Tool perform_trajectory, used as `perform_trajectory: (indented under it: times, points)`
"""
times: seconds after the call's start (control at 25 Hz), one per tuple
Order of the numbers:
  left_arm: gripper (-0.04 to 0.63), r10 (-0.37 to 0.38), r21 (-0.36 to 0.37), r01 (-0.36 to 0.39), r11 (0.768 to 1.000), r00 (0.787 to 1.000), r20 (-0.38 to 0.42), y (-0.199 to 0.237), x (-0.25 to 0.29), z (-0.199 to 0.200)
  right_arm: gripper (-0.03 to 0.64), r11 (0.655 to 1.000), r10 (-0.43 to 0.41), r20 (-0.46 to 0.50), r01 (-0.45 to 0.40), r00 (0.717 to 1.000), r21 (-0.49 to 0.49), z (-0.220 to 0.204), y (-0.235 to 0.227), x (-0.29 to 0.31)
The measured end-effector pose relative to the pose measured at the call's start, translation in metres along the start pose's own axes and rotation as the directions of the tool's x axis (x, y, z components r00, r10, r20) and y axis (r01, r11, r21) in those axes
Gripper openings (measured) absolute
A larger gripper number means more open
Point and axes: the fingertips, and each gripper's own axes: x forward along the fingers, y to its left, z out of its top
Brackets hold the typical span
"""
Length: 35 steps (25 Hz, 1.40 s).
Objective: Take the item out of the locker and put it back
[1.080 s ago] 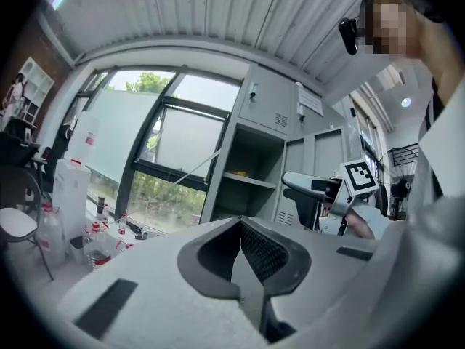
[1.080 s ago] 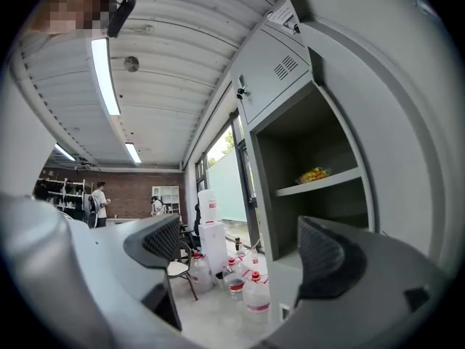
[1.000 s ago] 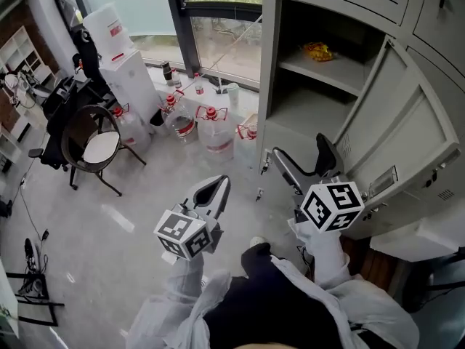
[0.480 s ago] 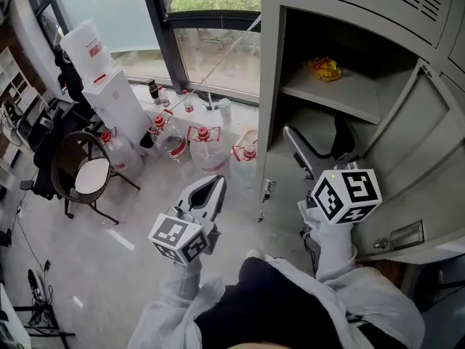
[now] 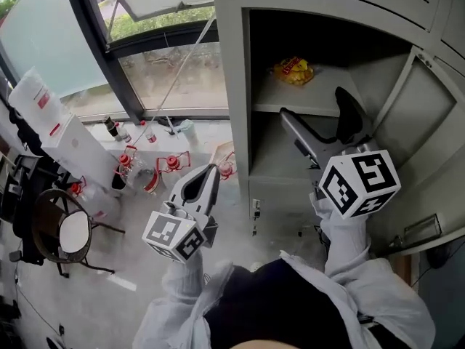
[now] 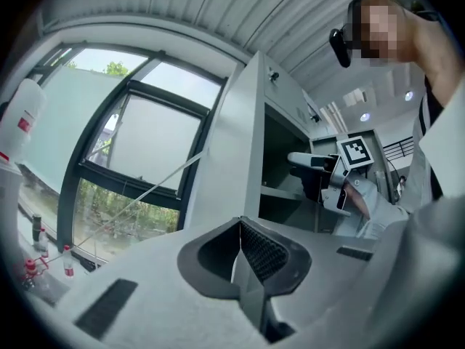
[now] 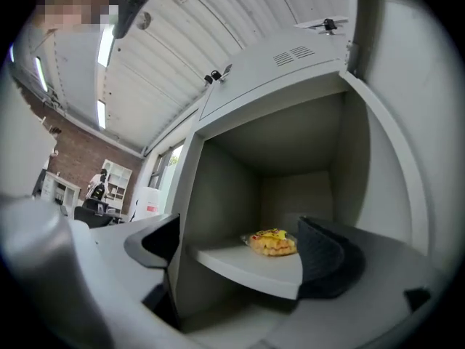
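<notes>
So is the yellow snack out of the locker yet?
Not yet. Done: the locker door is open. In hand: the right claw, open, points at the snack packet on the shelf without touching it; the left claw is shut, empty. Left: grab it, lift it out, put it back.

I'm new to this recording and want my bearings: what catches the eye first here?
The yellow snack packet lying on the shelf of the open grey locker stands out first. The right gripper points at it with jaws wide apart, not touching it, while the left gripper hangs shut outside the locker, on the window side.
</notes>
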Motion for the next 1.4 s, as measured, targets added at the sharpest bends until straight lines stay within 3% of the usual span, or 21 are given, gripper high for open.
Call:
perform_trajectory:
  times: [0.24, 0.36, 0.48, 0.64, 1.04, 1.2, 1.4]
  points:
    - [0.008, -0.131, -0.008, 0.131, 0.991, 0.991, -0.007, 0.005, 0.021, -0.009, 0.489, 0.991, 0.019, -0.111, -0.033, 0.994, -0.126, 0.014, -0.005, 0.025]
    - [0.008, -0.193, -0.024, 0.193, 0.981, 0.981, -0.019, 0.006, 0.025, -0.008, 0.489, 0.978, 0.004, -0.213, -0.048, 0.977, -0.202, 0.013, -0.01, 0.045]
    - [0.008, -0.247, -0.039, 0.246, 0.969, 0.969, -0.028, 0.007, 0.027, 0.002, 0.489, 0.967, -0.022, -0.327, -0.063, 0.945, -0.246, 0.002, -0.021, 0.068]
    - [0.008, -0.3, -0.036, 0.299, 0.954, 0.952, -0.053, 0.005, 0.028, 0.008, 0.489, 0.975, -0.02, -0.455, -0.082, 0.89, -0.204, -0.021, -0.039, 0.097]
    - [0.008, -0.323, -0.074, 0.319, 0.945, 0.946, -0.038, 0.012, 0.025, 0.014, 0.489, 0.976, 0.008, -0.676, -0.152, 0.737, -0.154, -0.071, -0.06, 0.119]
    - [0.008, -0.316, -0.09, 0.311, 0.946, 0.948, -0.048, 0.012, 0.023, 0.008, 0.483, 0.991, 0.064, -0.676, -0.128, 0.734, -0.045, -0.08, -0.063, 0.116]
    - [0.008, -0.327, -0.08, 0.322, 0.943, 0.943, -0.058, 0.004, 0.022, 0.005, 0.462, 0.989, 0.067, -0.67, -0.138, 0.739, -0.054, -0.077, -0.06, 0.116]
